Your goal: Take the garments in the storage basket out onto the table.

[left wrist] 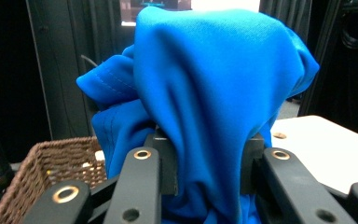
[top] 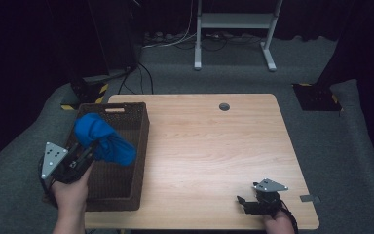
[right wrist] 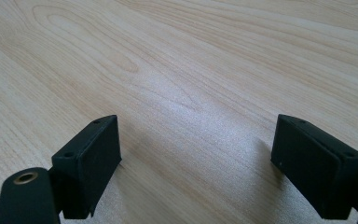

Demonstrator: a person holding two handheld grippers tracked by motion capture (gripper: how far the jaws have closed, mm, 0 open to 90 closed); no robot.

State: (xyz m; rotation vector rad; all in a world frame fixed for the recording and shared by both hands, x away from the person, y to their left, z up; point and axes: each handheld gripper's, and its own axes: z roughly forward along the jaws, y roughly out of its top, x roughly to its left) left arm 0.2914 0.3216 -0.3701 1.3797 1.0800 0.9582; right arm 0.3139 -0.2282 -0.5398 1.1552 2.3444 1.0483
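Wood counter (top: 199,146) bare; left hand-held gripper (top: 85,155) clamps blue cloth (top: 102,139) over wicker basket (top: 126,190), drop pending; right hand-held gripper (top: 246,202) wide, idle.

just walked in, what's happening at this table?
A person works two handheld grippers. The left claw is shut on a bunched blue cloth, holding it up over the brown wicker basket at the table's left edge. The right claw rests open and holds nothing, low over the bare wooden table near its front right corner. Whether the cloth is going in or coming out, I can't tell.
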